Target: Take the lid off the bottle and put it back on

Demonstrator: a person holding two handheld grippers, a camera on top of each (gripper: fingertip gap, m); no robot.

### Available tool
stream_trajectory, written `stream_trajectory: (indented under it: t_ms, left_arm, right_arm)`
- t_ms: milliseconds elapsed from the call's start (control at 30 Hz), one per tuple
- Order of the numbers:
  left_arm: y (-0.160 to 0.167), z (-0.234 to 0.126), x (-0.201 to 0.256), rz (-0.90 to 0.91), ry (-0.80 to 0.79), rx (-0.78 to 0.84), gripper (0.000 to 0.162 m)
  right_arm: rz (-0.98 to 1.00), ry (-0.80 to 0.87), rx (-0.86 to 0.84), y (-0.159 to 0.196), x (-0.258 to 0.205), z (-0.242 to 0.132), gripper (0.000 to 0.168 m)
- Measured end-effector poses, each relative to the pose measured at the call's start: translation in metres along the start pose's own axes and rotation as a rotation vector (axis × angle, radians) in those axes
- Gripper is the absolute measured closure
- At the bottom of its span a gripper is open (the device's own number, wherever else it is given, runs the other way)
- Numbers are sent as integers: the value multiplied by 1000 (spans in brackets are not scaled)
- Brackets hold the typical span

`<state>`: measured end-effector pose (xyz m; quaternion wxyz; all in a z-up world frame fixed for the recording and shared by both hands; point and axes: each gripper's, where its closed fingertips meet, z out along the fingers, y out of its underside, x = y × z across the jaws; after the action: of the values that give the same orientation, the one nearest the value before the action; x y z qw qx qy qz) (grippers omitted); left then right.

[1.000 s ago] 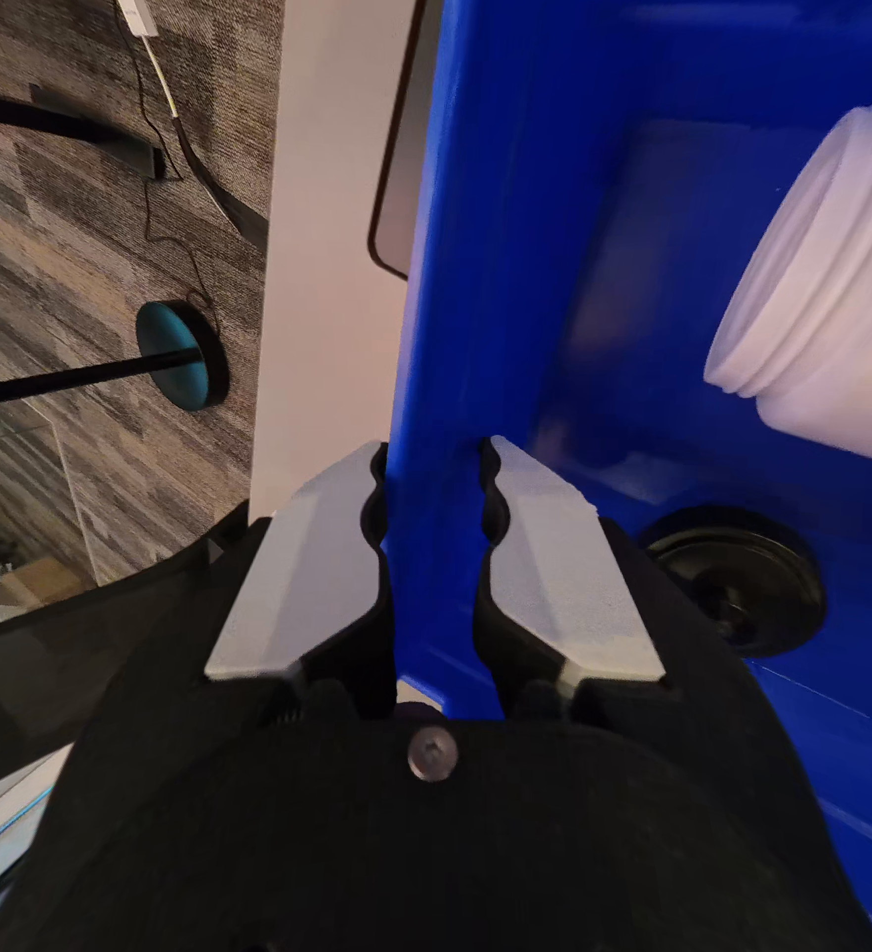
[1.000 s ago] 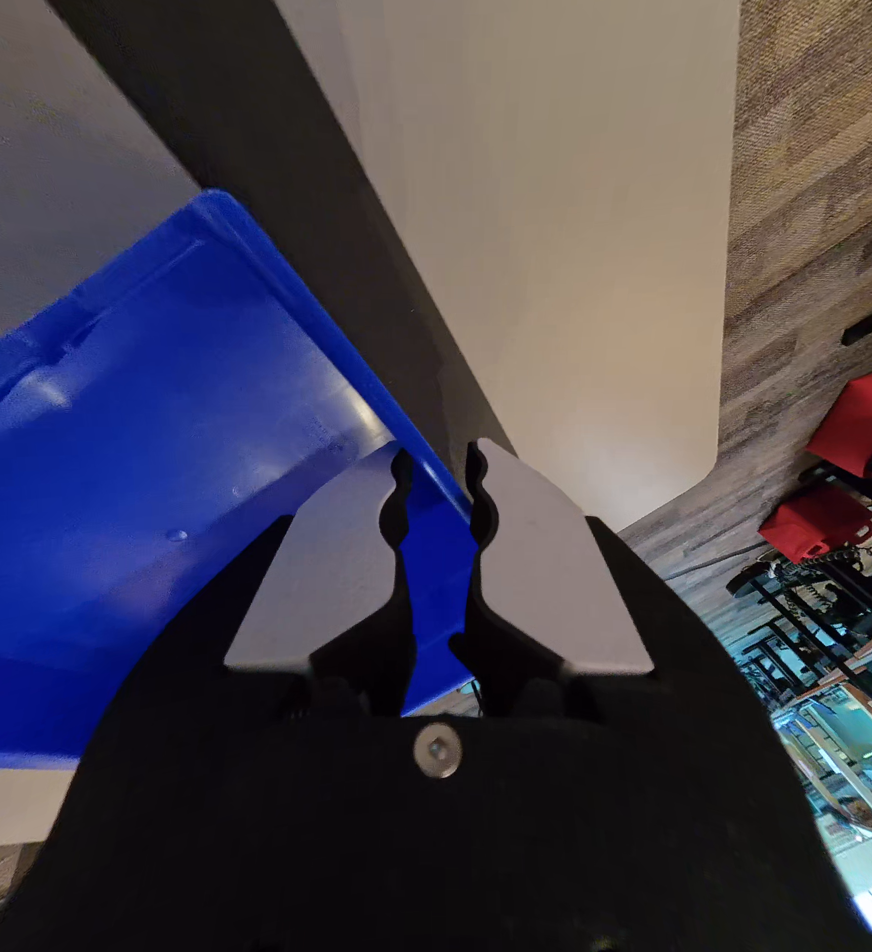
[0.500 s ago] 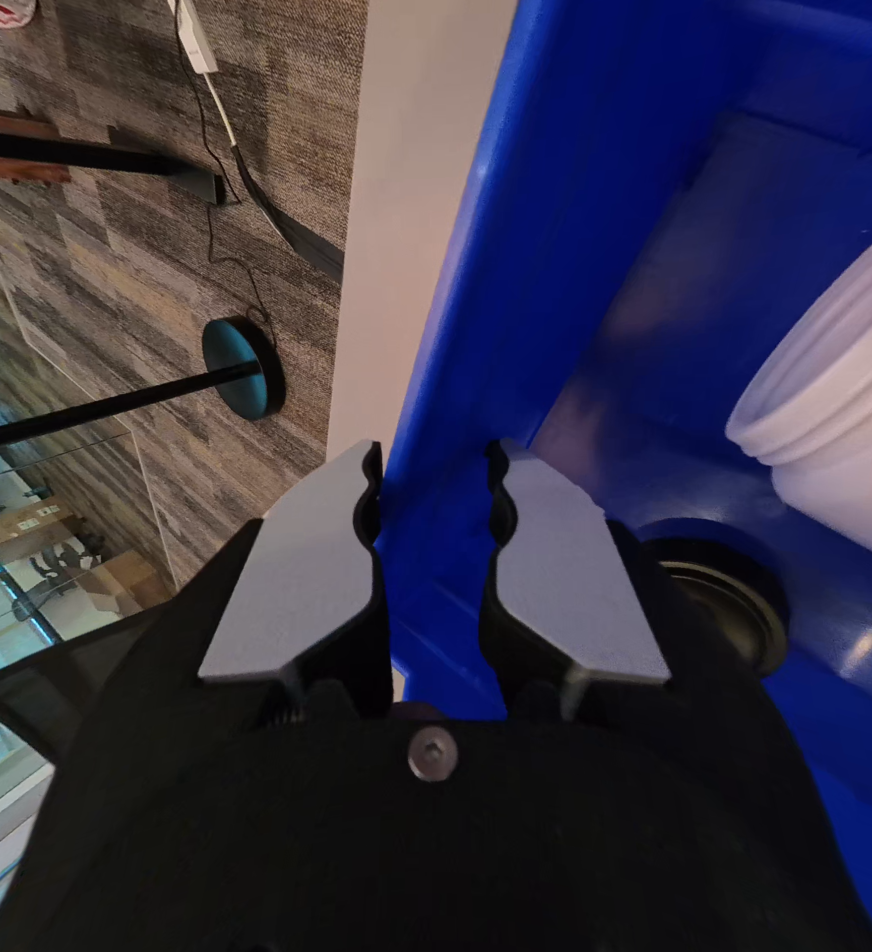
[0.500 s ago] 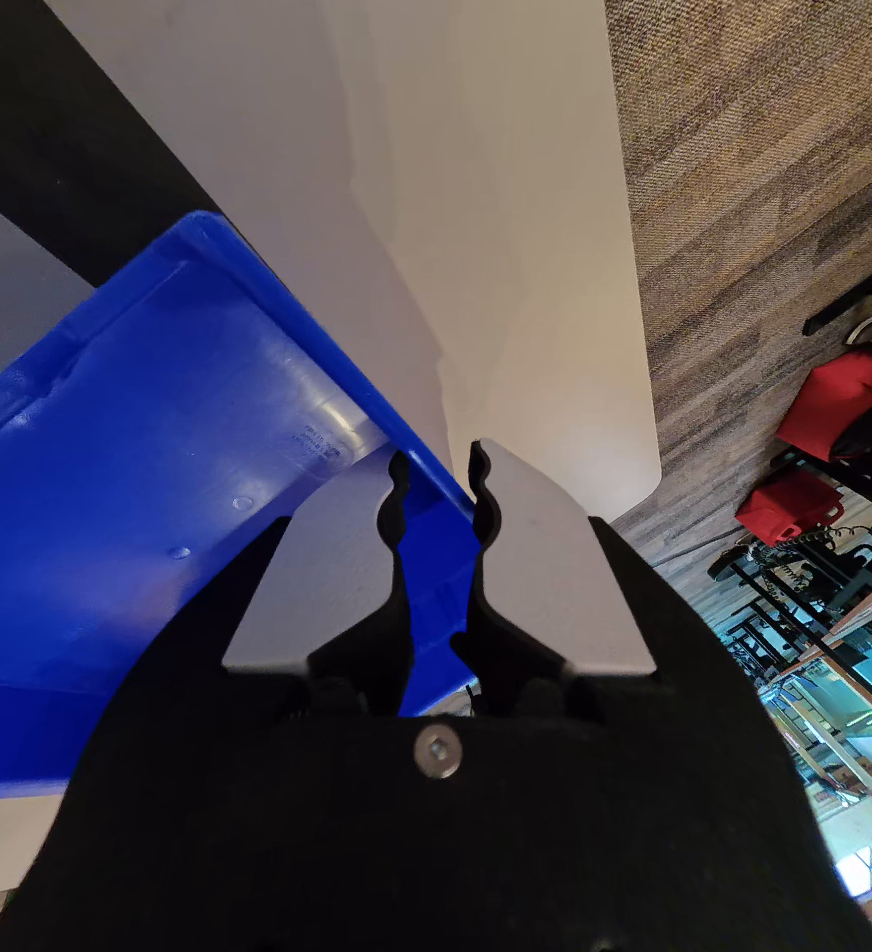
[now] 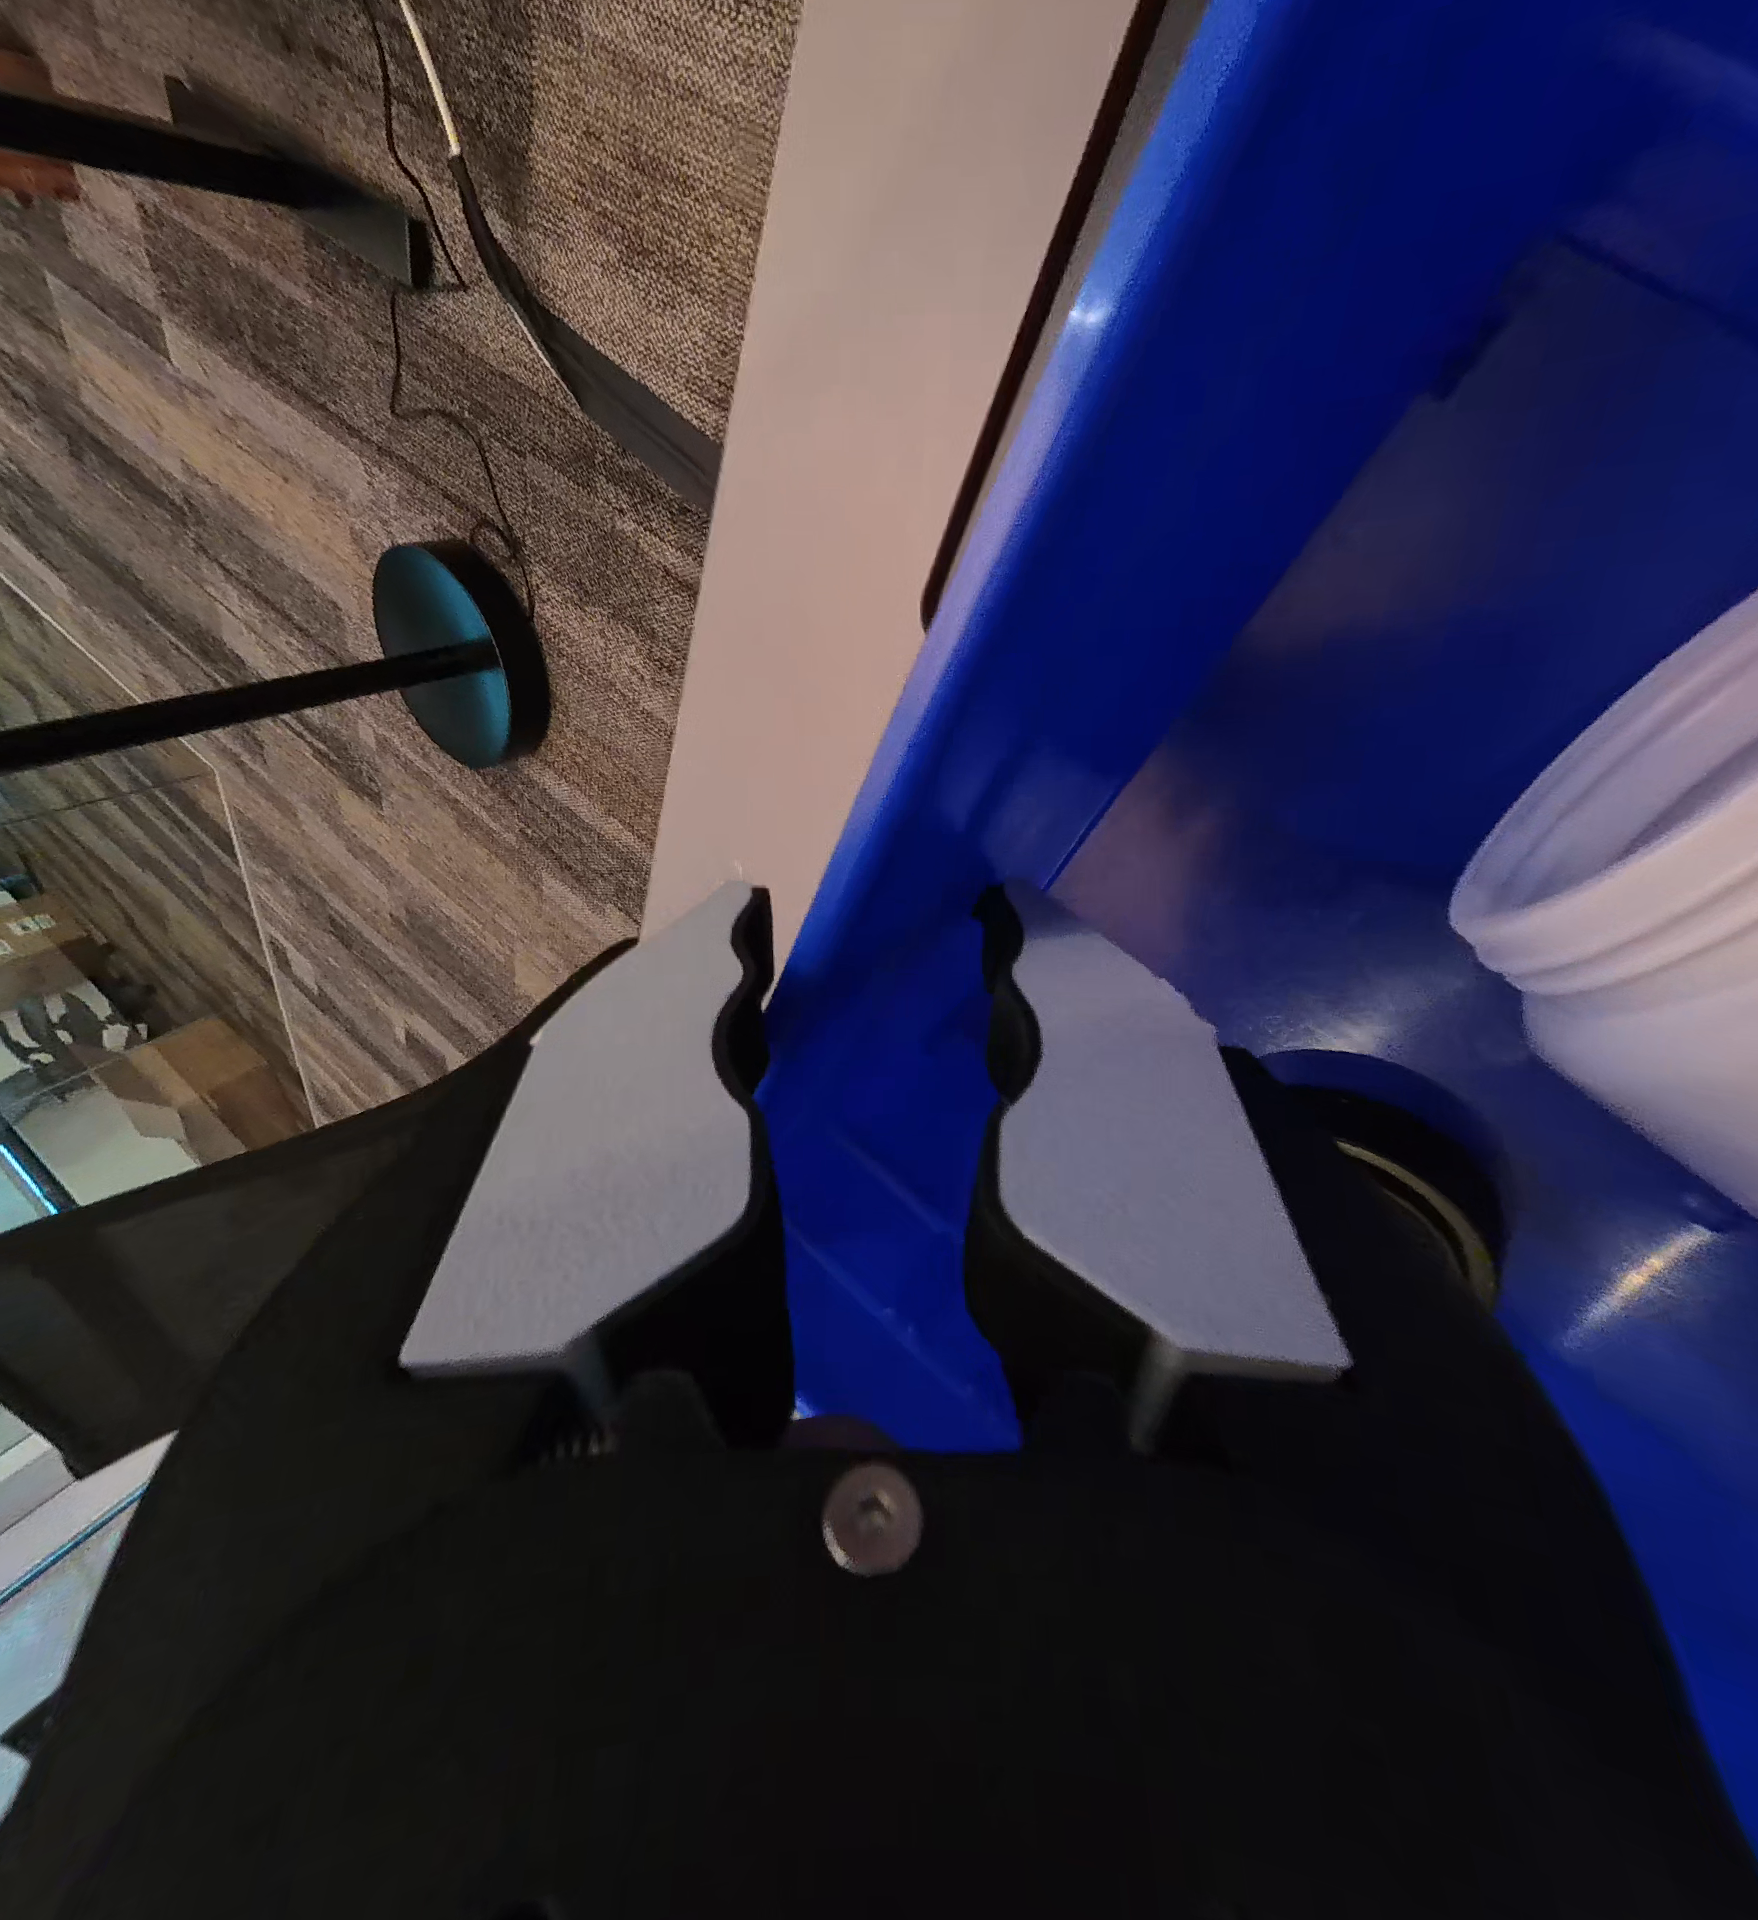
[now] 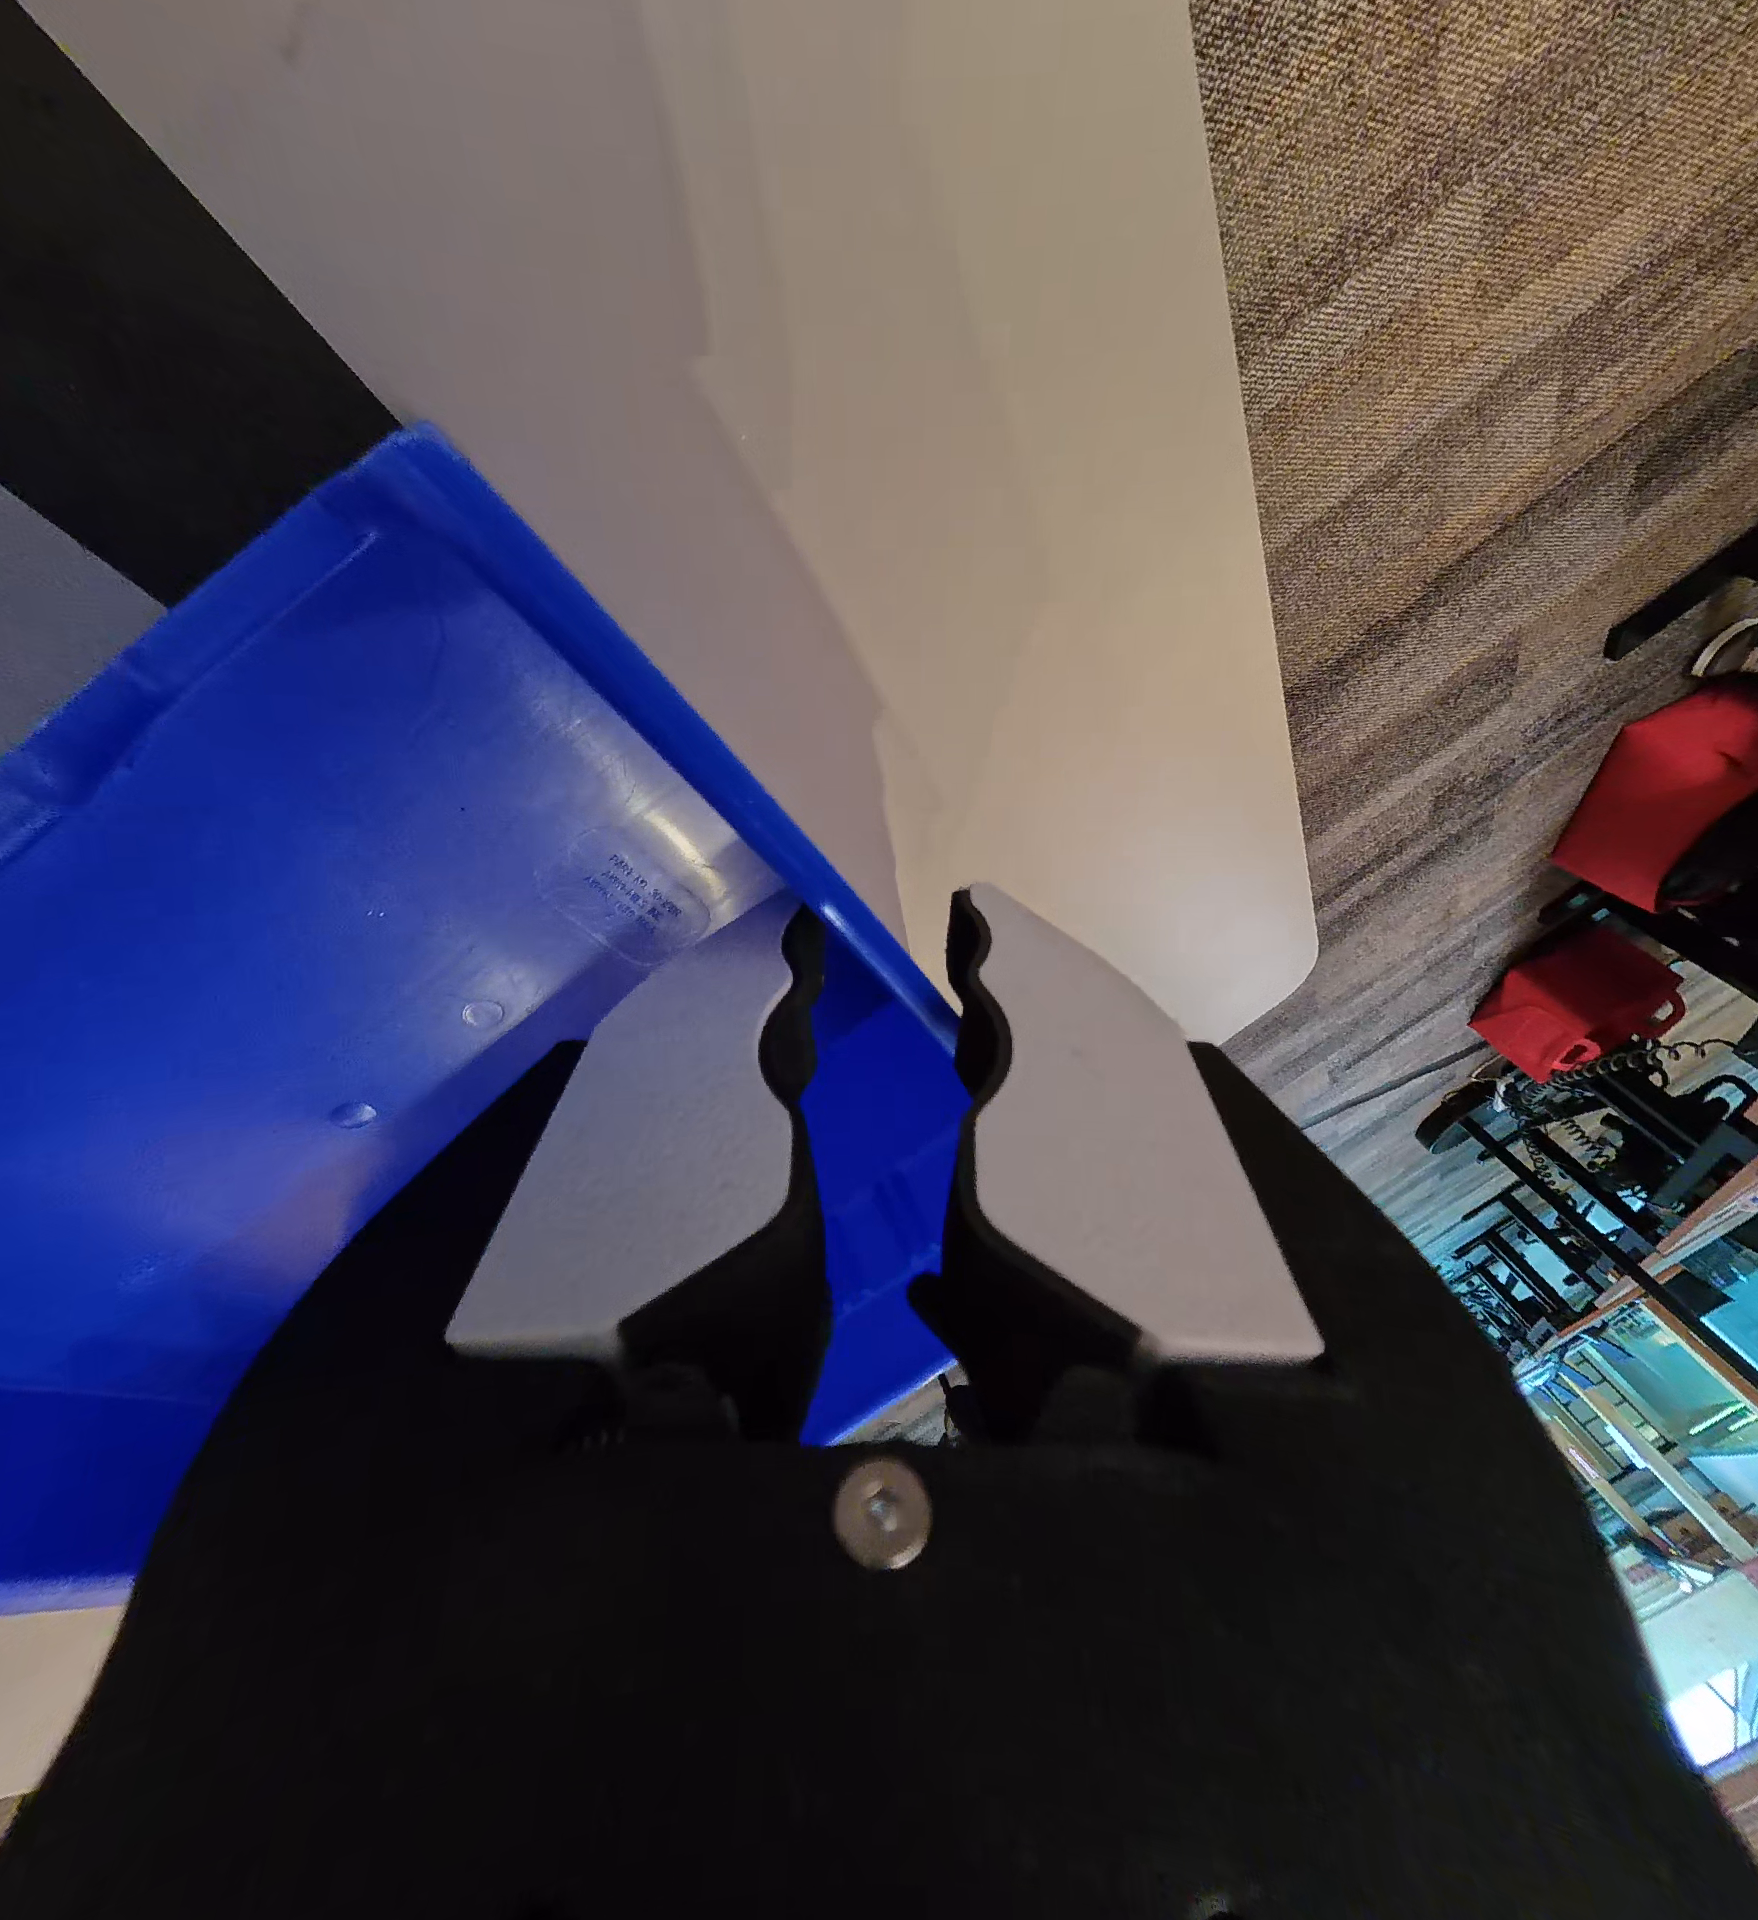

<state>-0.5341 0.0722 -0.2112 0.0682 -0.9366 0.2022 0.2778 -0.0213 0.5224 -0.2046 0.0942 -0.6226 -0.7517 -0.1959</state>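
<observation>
Both grippers, left gripper (image 5: 875, 997) and right gripper (image 6: 880, 977), are clamped on blue bin (image 5: 1218, 436) walls; tilting may roll the uncapped bottle (image 5: 1706, 935) onto the lid (image 5: 1415, 1195).

Black grippers (image 5: 875, 914), grey wavy-edged fingers (image 5: 626, 1132), silver screws (image 6: 882, 1515)

A white table (image 6: 1010, 520) beyond the fingertips, with a blue bin (image 6: 283, 935) over it, its rim between the fingers.
</observation>
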Motion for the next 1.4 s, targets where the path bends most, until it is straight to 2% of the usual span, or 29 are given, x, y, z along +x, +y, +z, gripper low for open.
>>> stream_trajectory:
  t_ms: [500,567,633,733,800,933,1000,1133,1233,1300,1367,1400]
  left_arm:
    - [11,-7,9,-75,20,-63,120]
    - [18,-10,4,-109,-18,-85,95]
    - [23,-22,-3,-177,-46,-58,71]
    - [31,-58,-10,-288,-93,59,69]
    - [37,-90,-8,-360,-140,177,72]
    - [46,-162,34,-459,-120,431,73]
    - [44,-203,64,-462,-113,544,75]
    - [8,-273,154,-462,51,788,81]
    - [-29,-301,218,-358,99,862,76]
    - [-62,-314,262,-308,205,928,75]
    - [-88,-307,284,-310,200,919,71]
    - [-104,-304,298,-324,251,942,70]
  right_arm:
    - [8,44,8,0,2,1,143]
    - [16,99,15,1,5,0,134]
    - [33,236,67,2,19,-12,100]
    - [97,296,220,2,16,-53,104]
    - [145,316,347,5,4,-89,100]
    - [218,309,592,18,-47,-159,89]
    - [216,288,708,22,-86,-191,90]
    - [118,184,911,15,-190,-237,96]
    - [45,43,1009,-5,-268,-250,88]
    - [19,-51,1051,-20,-311,-247,79]
    - [19,-73,1065,-35,-333,-230,75]
    - [31,-108,1085,-43,-342,-220,75]
